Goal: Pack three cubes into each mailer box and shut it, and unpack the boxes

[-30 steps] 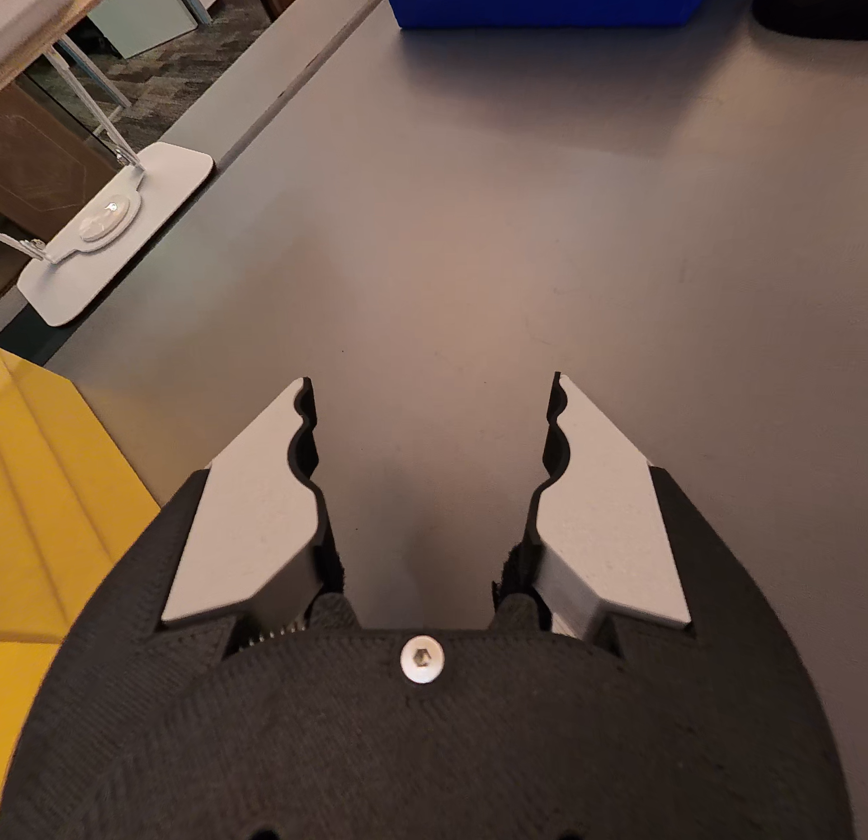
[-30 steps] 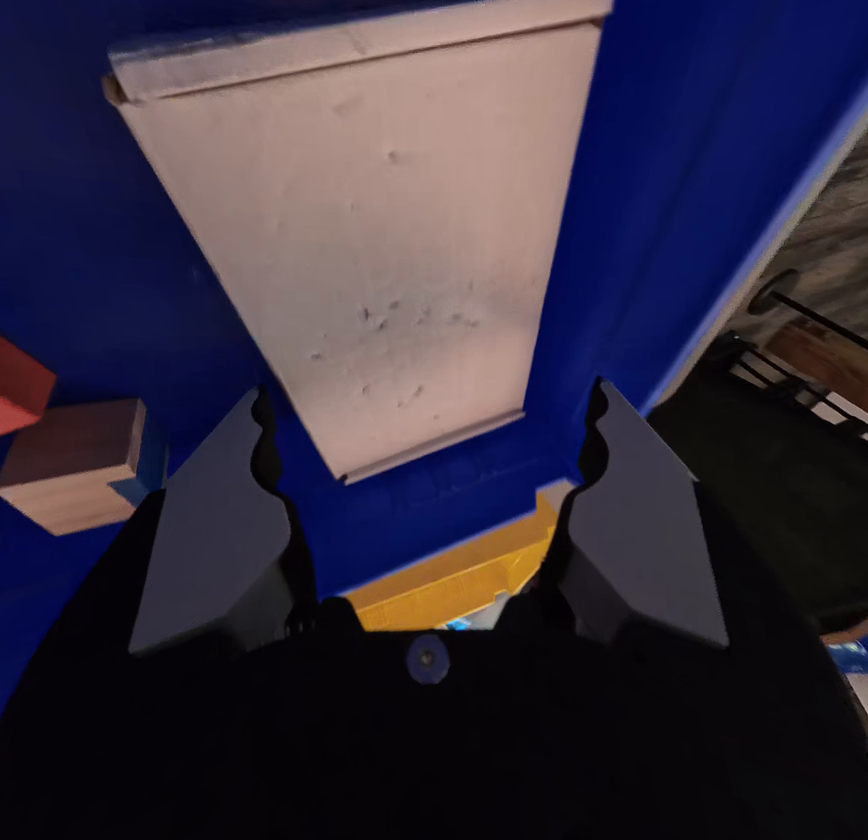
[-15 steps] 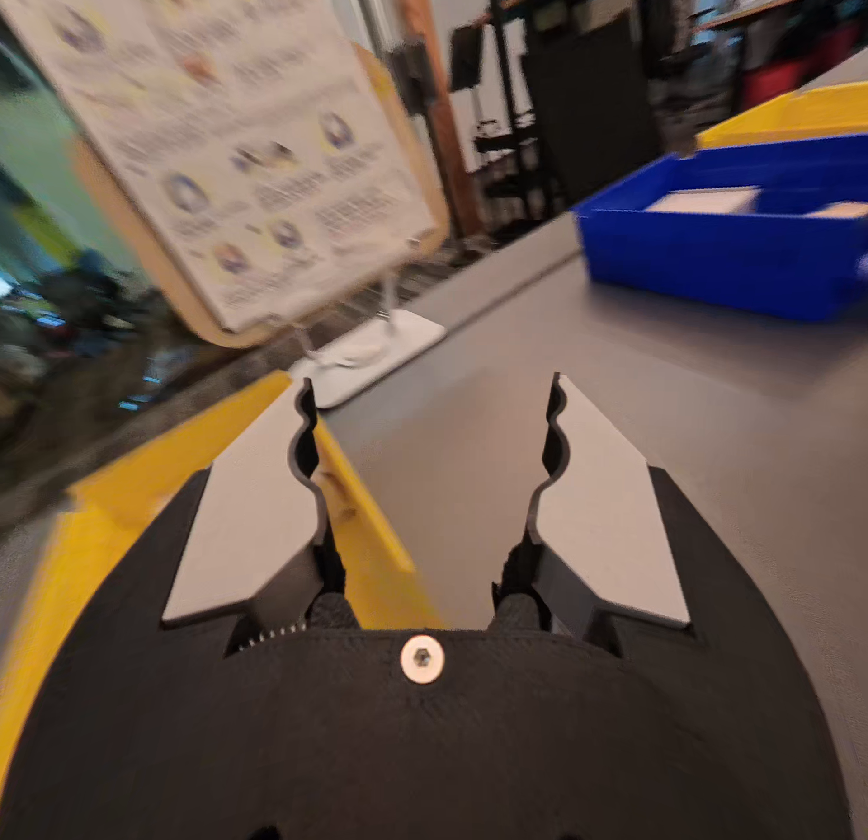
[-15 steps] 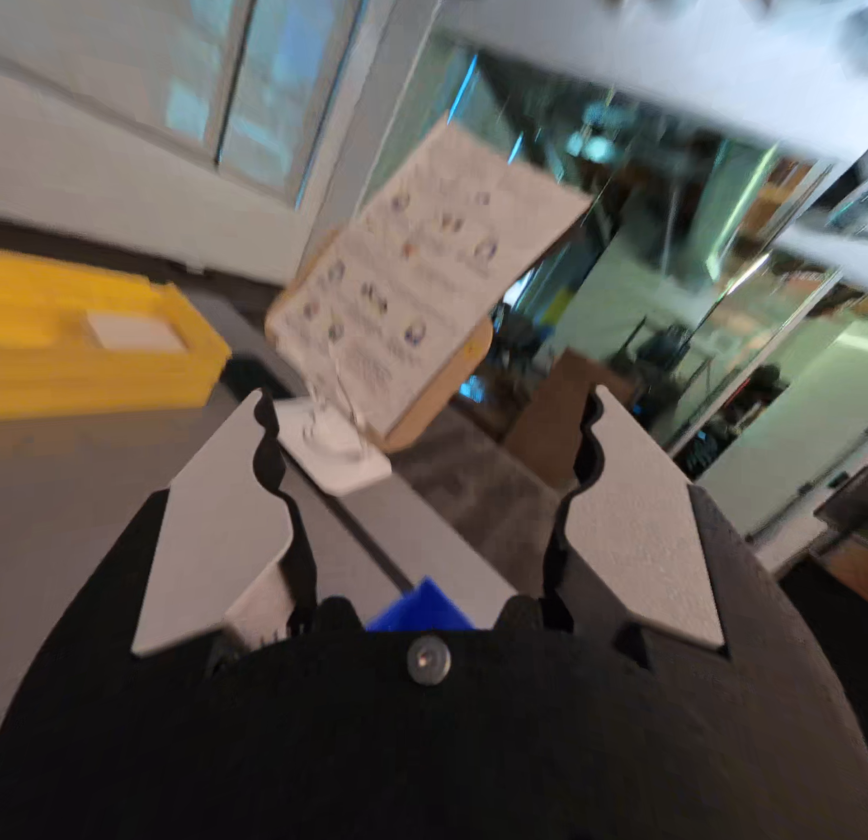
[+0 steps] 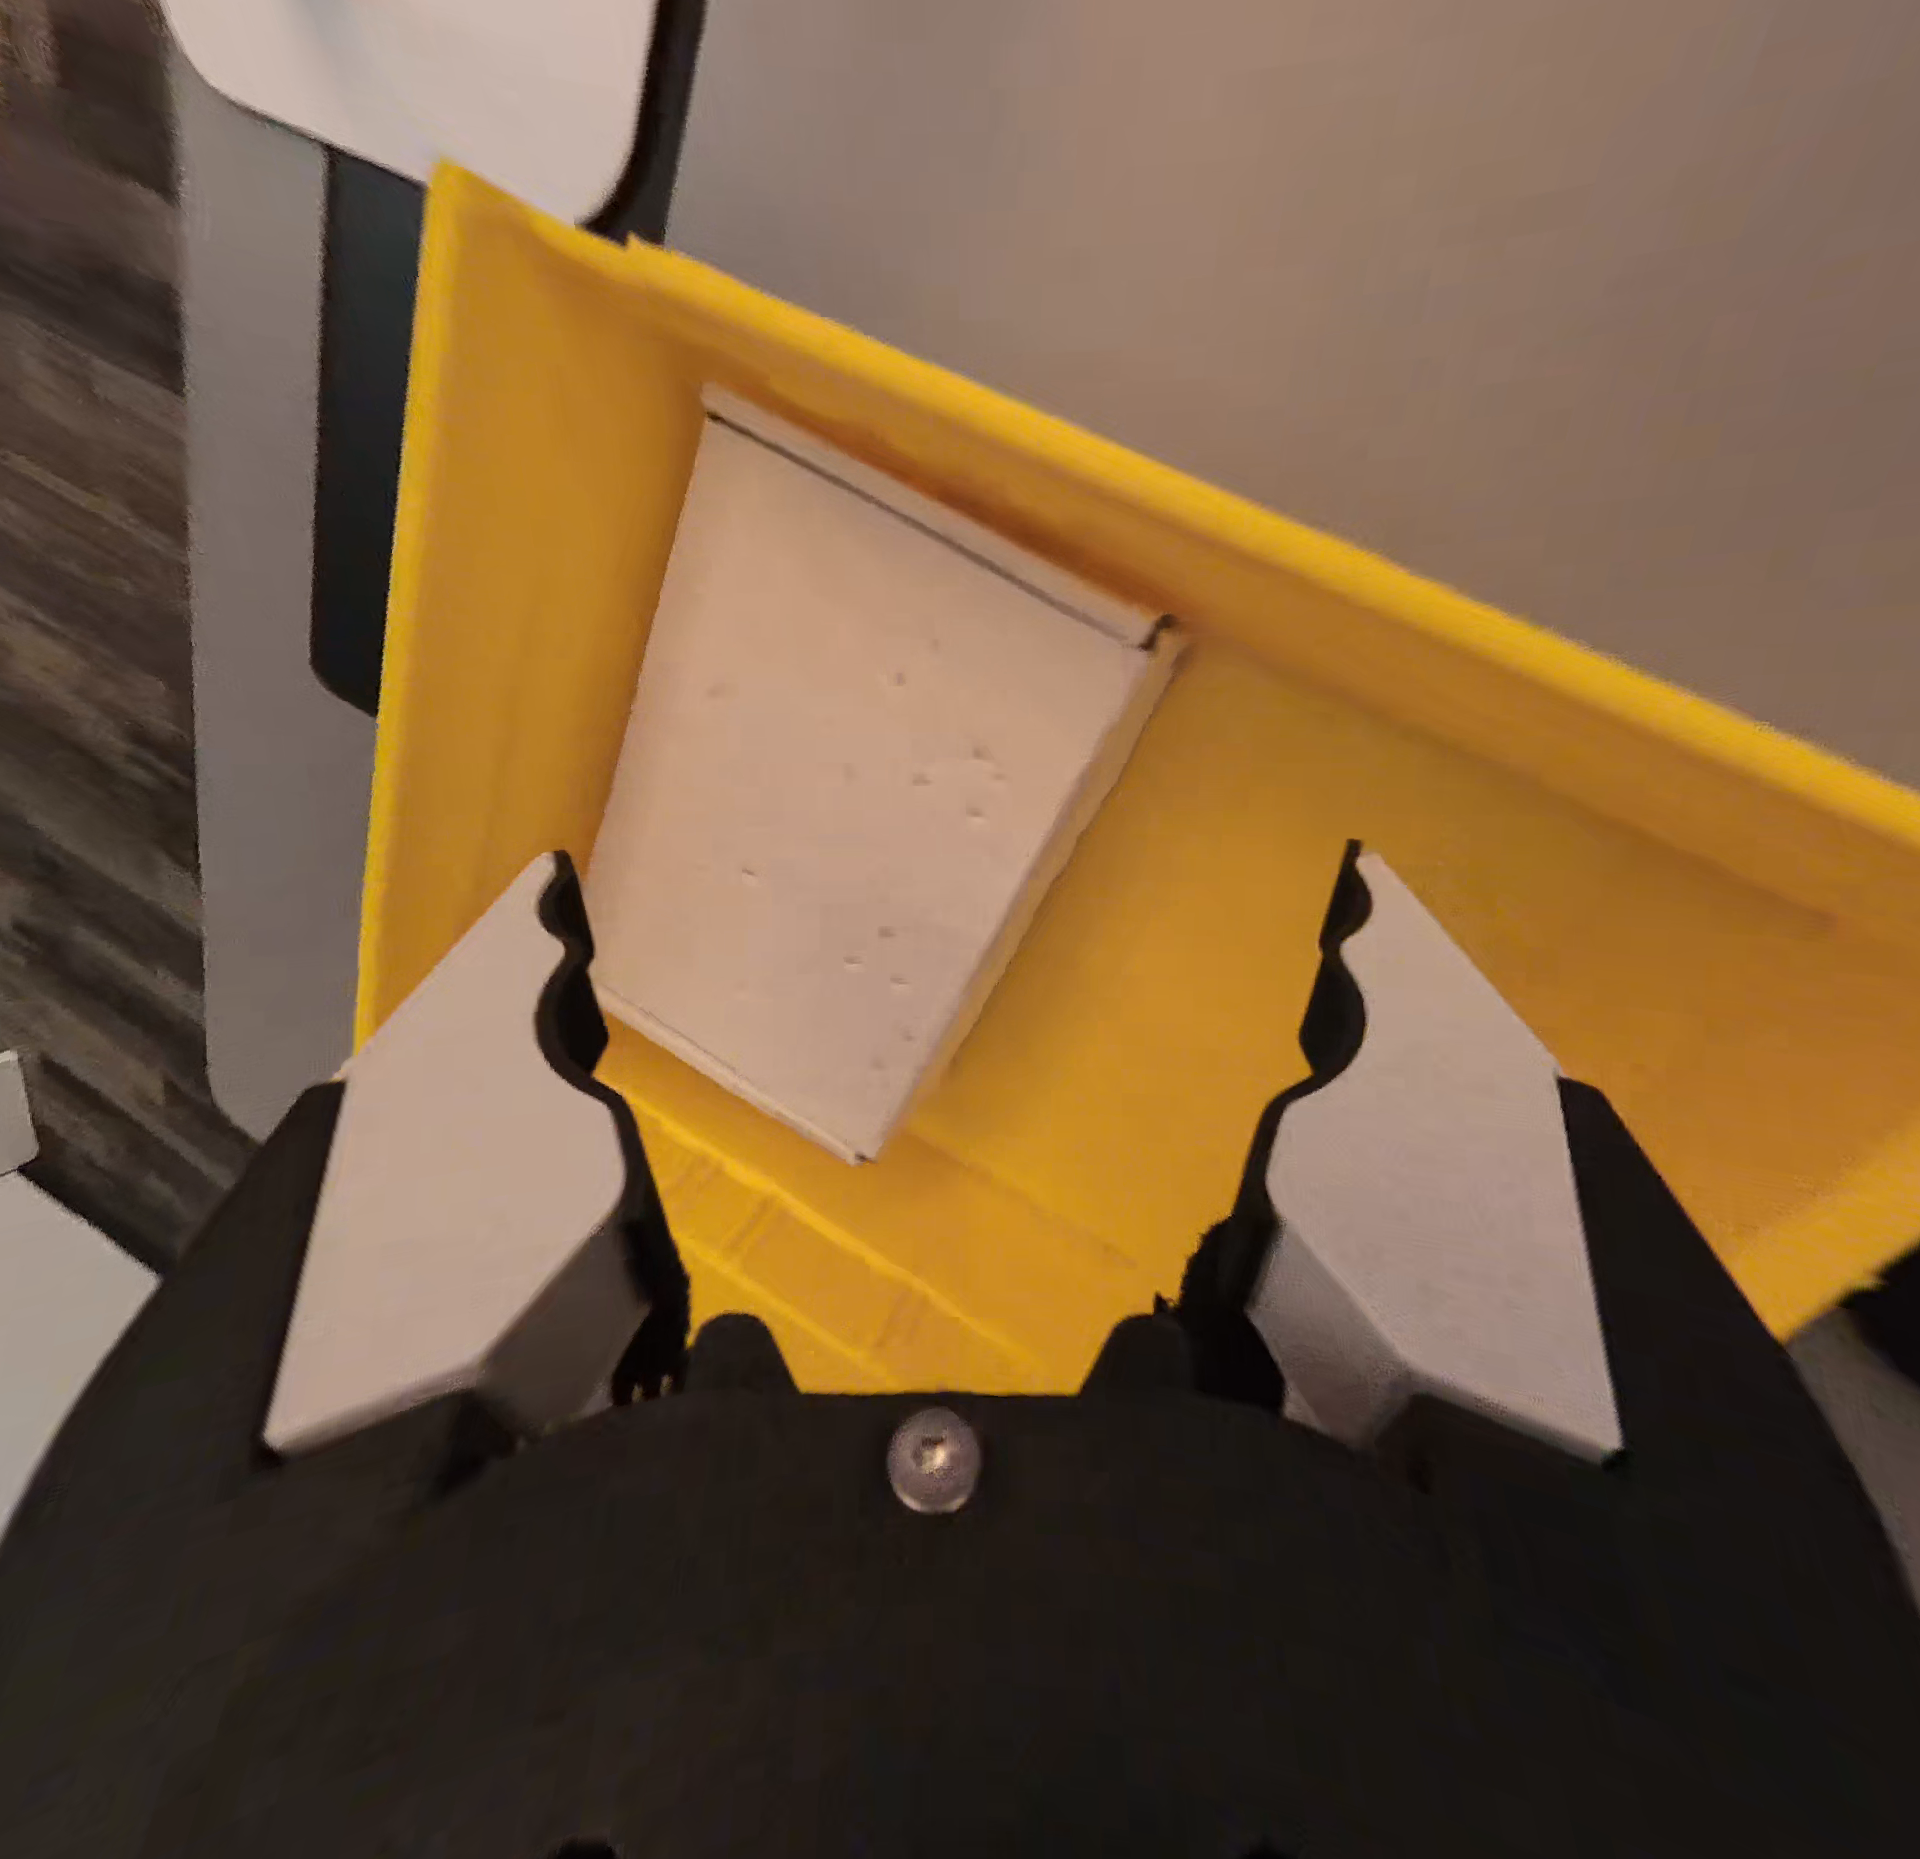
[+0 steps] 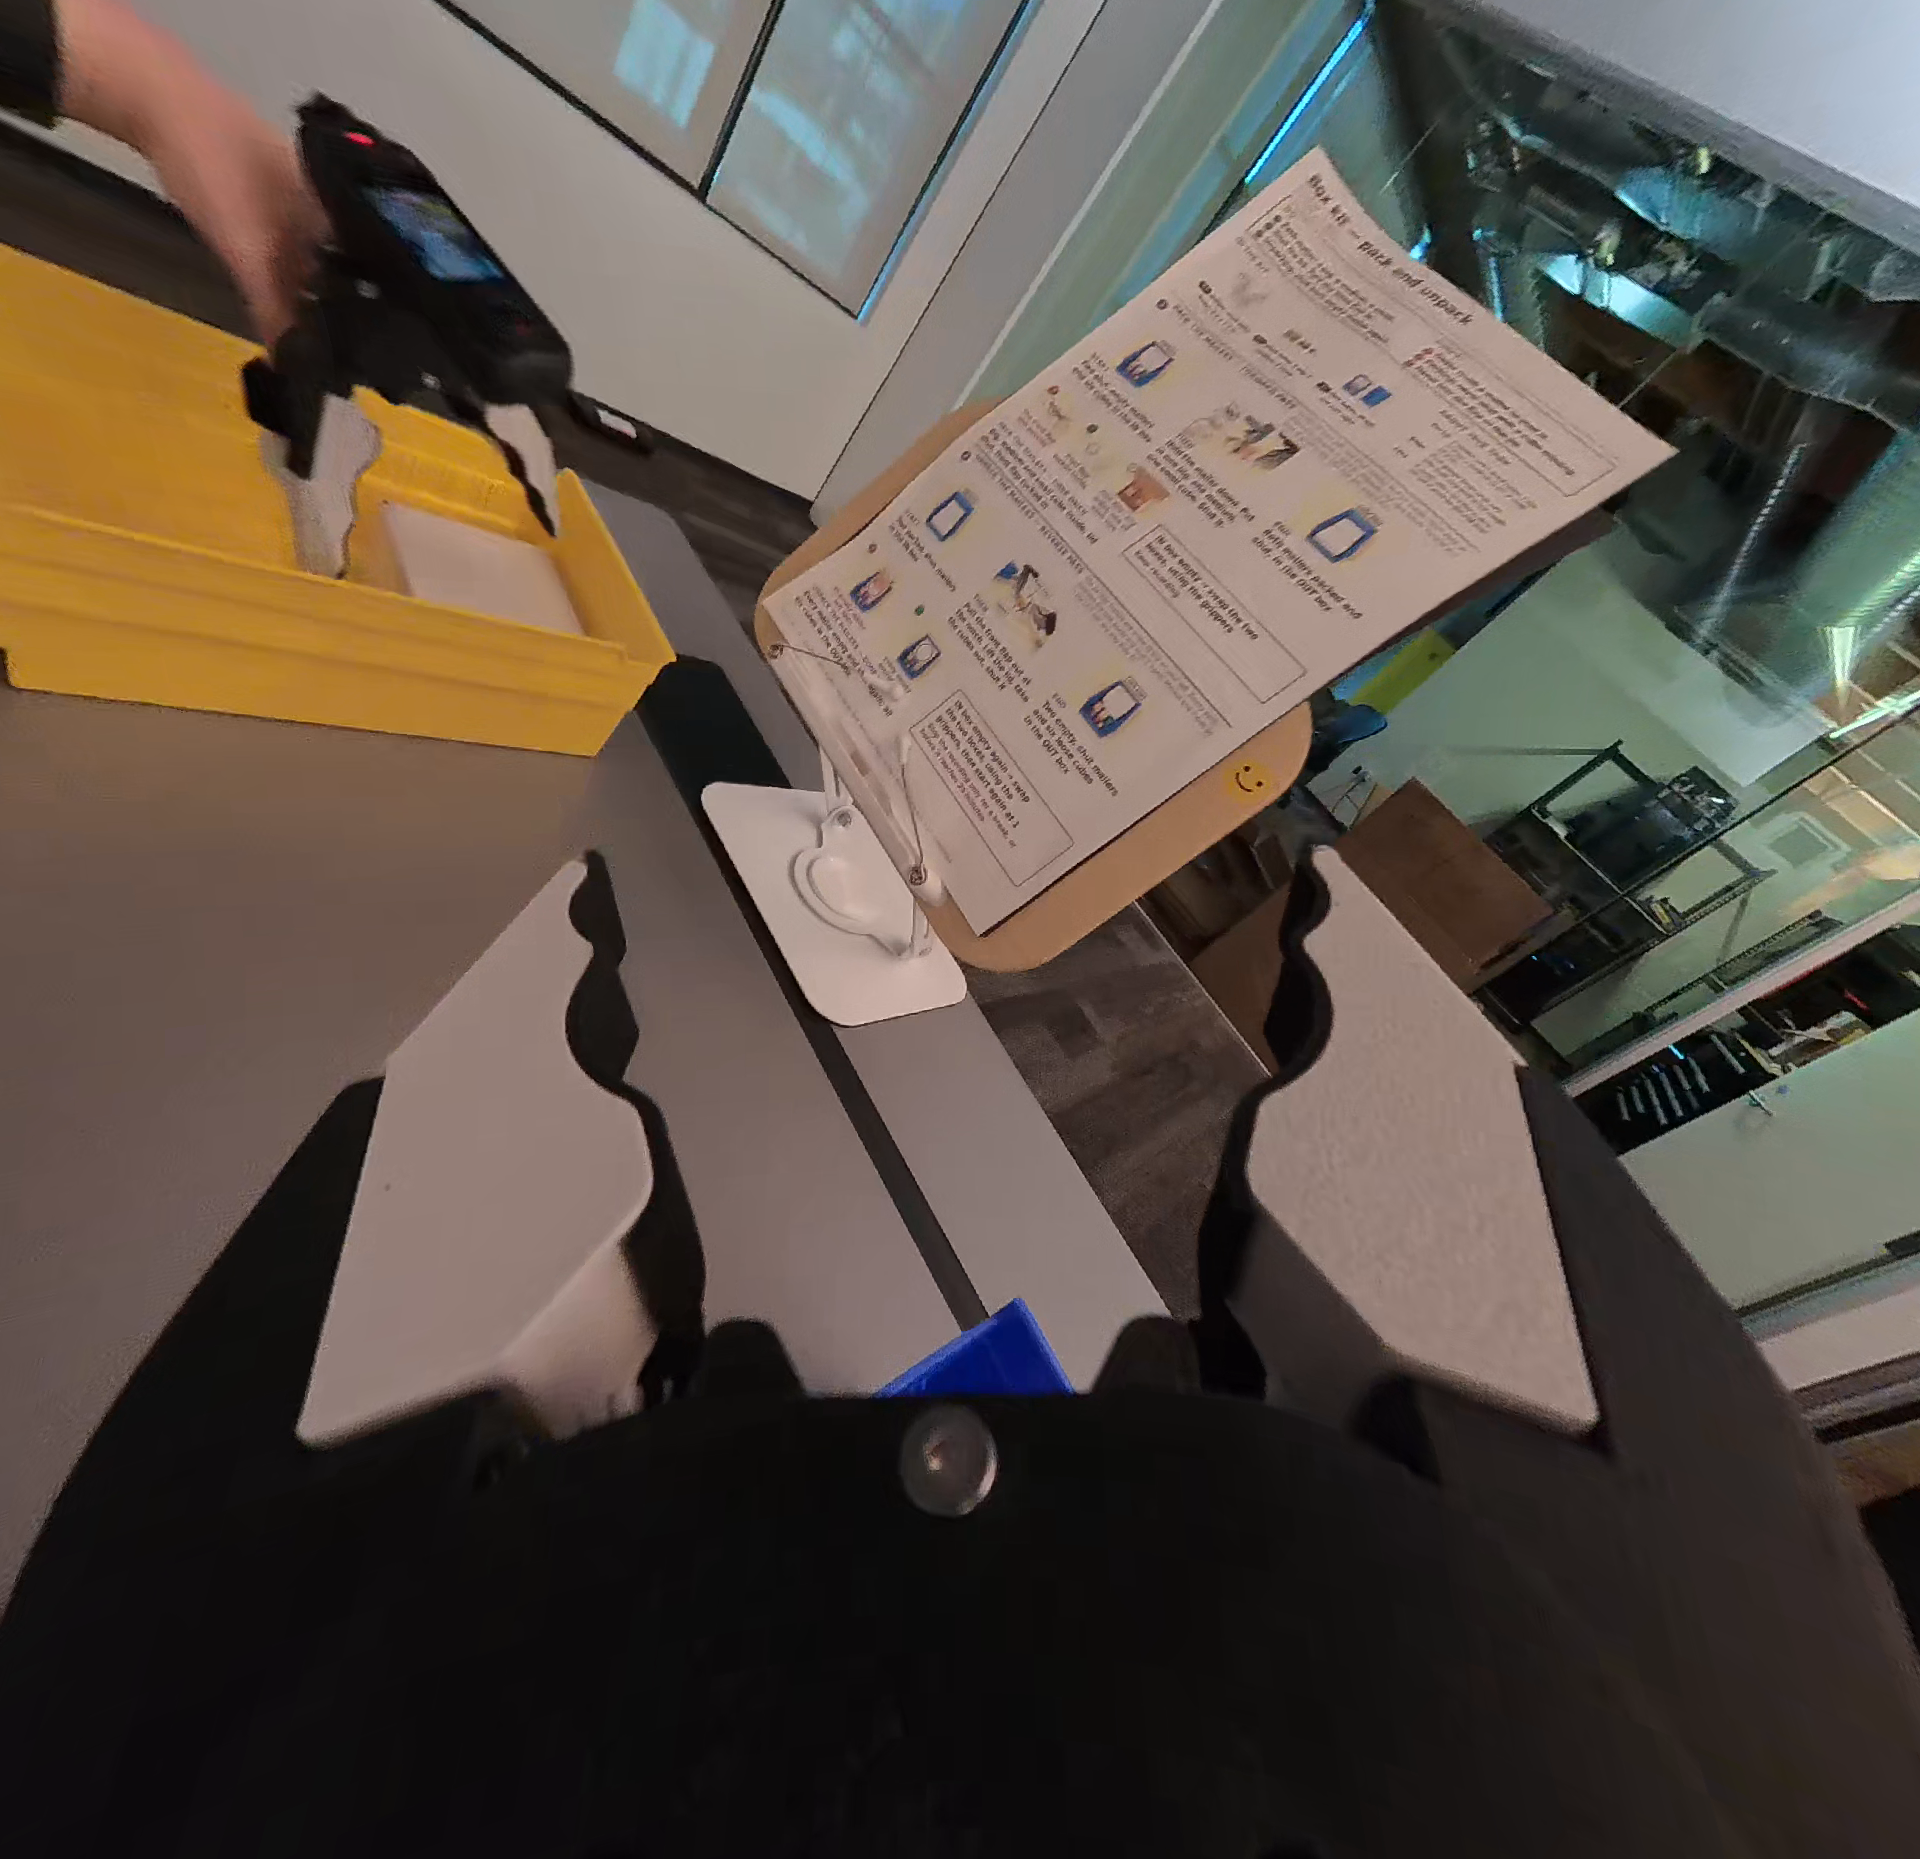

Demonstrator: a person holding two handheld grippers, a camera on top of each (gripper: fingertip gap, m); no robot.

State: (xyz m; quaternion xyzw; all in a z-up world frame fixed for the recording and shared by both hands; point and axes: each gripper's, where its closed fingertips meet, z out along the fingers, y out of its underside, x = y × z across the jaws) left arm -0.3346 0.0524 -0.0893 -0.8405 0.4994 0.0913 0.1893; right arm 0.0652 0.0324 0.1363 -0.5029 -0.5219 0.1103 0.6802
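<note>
Left claw (image 5: 951,962): jaws spread wide, holding nothing. It points down into a yellow bin (image 5: 1455,770), above a closed white mailer box (image 5: 862,770). The mailer box lies flat on the bin floor, tucked against the bin wall at 12 o'clock and angled slightly. The left finger tip sits at the box's 8 o'clock edge in this view; contact cannot be confirmed. The right finger is well clear of the box, over bare bin floor at 3 o'clock.

From the right wrist view, the left claw (image 6: 416,500) appears at 10 o'clock, gripped by a person's hand (image 6: 223,199), with its fingers lowered inside the yellow bin (image 6: 312,656) on either side of the mailer box (image 6: 478,573).

Right claw (image 6: 951,962): jaws spread wide, holding nothing and touching nothing. It hangs above the grey desk (image 6: 208,926), aimed toward the desk's edge. An instruction sheet on a board (image 6: 1195,552) stands tilted on a white stand base (image 6: 842,916) at 12 o'clock, near the desk edge. A corner of a blue bin (image 6: 987,1352) shows between the finger roots at 6 o'clock. The yellow bin rests on the desk at 10 o'clock, well apart from the right claw.

No cubes are visible in either view.
</note>
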